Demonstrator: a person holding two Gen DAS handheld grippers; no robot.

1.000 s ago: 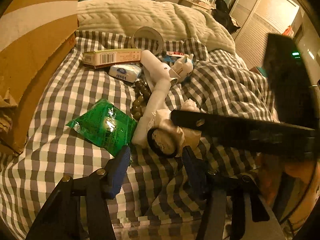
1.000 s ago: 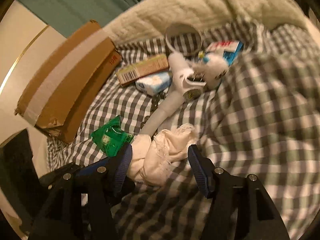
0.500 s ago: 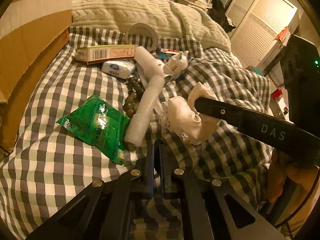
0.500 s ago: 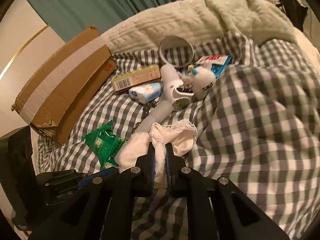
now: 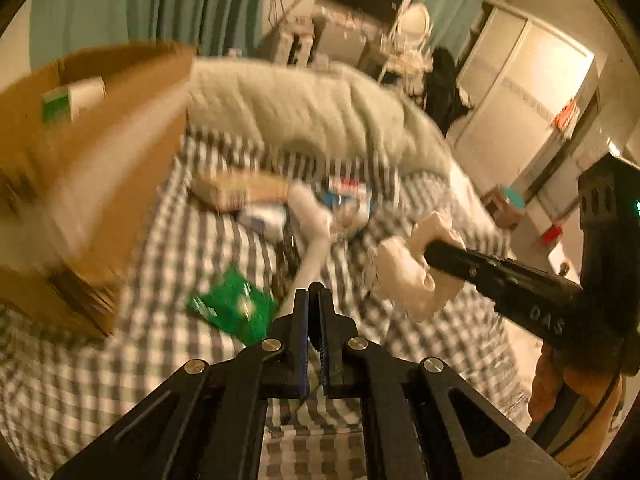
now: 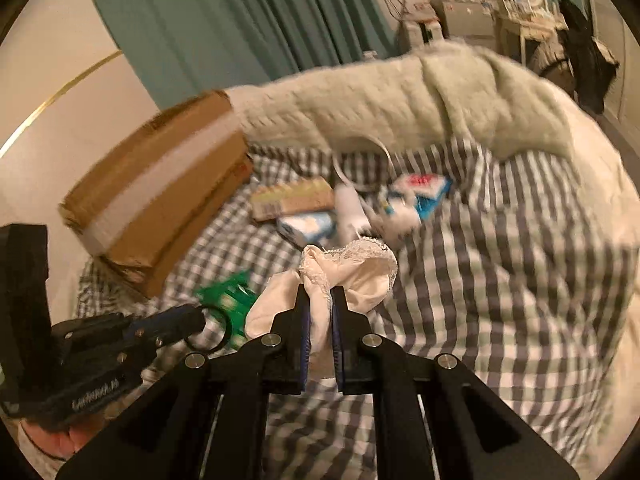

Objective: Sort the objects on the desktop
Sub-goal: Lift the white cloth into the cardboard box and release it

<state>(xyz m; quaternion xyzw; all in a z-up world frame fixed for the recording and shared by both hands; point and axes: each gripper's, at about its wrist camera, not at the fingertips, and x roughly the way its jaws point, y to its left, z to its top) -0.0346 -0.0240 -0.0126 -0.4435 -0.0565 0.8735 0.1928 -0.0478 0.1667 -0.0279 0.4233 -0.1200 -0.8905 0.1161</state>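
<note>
My right gripper (image 6: 319,300) is shut on a cream lace-trimmed cloth (image 6: 352,272) and holds it above the checked bedspread (image 6: 500,280); it also shows in the left wrist view (image 5: 404,276). My left gripper (image 5: 314,298) is shut; in the right wrist view (image 6: 200,320) a thin black ring (image 6: 212,330) hangs at its tips. On the bed lie a green packet (image 5: 232,308), a white tube-shaped device (image 5: 312,236), a long cardboard carton (image 6: 292,198), a tissue pack (image 6: 308,226) and a blue-and-white box (image 6: 424,190).
A brown cardboard box (image 5: 104,168) stands at the left of the bed, open on top in the left wrist view. A pale knitted blanket (image 6: 400,100) lies behind the objects. A white tape ring (image 6: 360,160) leans against it. Green curtains and furniture stand beyond.
Both grippers went from open to shut a second ago. The right one took the cream cloth and lifted it off the bed. Both have since risen, the left one swinging toward the box.
</note>
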